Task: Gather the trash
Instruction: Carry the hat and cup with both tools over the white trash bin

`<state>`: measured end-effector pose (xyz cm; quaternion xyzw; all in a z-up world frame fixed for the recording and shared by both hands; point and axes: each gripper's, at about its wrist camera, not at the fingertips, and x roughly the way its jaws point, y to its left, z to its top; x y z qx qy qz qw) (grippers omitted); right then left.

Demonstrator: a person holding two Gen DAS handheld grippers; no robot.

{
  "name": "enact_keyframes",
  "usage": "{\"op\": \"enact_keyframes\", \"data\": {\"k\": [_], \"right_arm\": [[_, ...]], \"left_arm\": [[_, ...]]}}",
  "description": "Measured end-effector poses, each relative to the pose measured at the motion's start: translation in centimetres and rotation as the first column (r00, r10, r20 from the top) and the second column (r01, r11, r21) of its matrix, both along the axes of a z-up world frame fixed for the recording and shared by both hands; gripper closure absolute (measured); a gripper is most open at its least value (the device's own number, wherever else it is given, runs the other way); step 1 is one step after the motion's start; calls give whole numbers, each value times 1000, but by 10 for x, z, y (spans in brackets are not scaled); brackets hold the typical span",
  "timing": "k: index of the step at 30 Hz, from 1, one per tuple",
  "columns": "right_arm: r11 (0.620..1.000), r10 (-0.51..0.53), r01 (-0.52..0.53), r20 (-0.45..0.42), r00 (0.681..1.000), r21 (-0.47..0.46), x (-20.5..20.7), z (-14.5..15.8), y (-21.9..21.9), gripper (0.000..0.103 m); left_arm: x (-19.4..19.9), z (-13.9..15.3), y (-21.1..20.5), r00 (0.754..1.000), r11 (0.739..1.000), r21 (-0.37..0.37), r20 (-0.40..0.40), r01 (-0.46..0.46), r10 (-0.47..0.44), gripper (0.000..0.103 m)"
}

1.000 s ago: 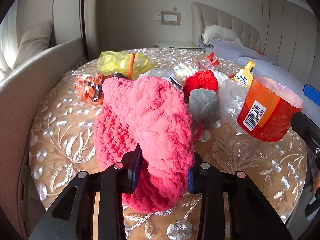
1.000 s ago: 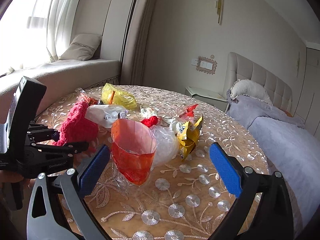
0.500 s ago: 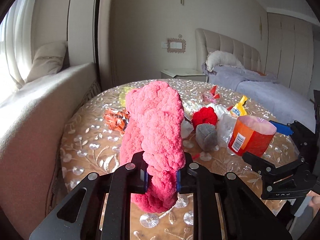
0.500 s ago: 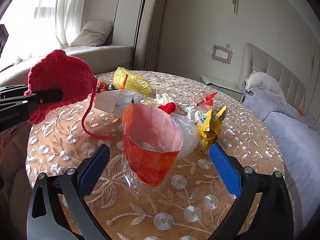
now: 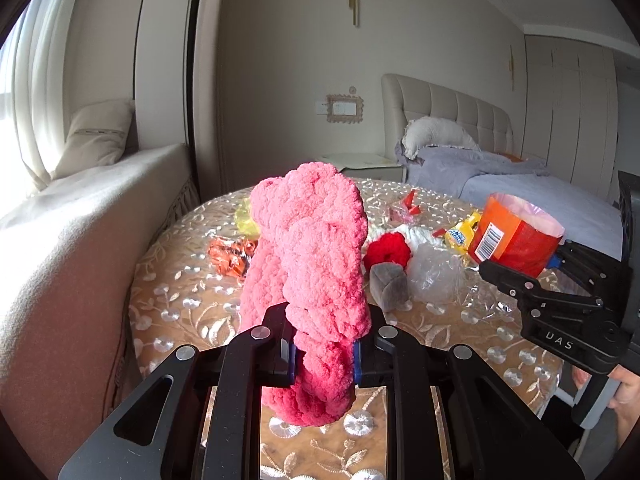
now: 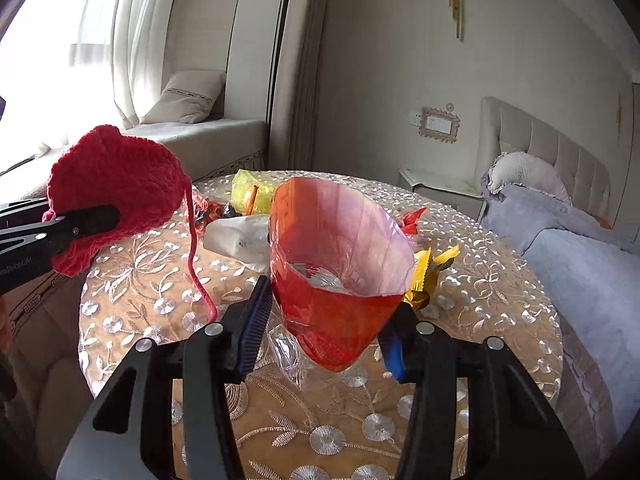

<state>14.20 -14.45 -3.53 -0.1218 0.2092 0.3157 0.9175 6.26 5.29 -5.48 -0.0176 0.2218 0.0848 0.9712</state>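
Yellow wrapper [image 6: 426, 280] beside orange bag [image 6: 340, 264], clear plastic [image 5: 434, 272], grey lump [image 5: 386, 282] nr table [image 6: 500, 288] centre

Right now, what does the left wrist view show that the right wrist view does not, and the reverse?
Only the left wrist view shows the grey pouch and the barcode on the orange bag.

Only the right wrist view shows the inside of the orange bag and the loose yarn strand.

Both show the pink knitted piece, held in the left gripper, and the right gripper, its jaws closing around the bag.
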Motion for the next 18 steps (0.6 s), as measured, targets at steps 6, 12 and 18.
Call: {"op": "enact_keyframes", "data": {"k": [6, 12, 18], "right_arm": [[994, -101, 96, 119, 988, 44, -31, 44, -56, 52], [969, -246, 244, 161, 956, 30, -59, 49, -114, 52], [920, -388, 391, 199, 900, 30, -91, 49, -176, 52]], "left_arm": [[-9, 20, -43, 993, 994, 34, 58, 103, -104, 85], [-14, 24, -106, 953, 959, 21, 102, 284, -284, 85], [-9, 15, -172, 876, 881, -29, 135, 472, -464, 85]]}}
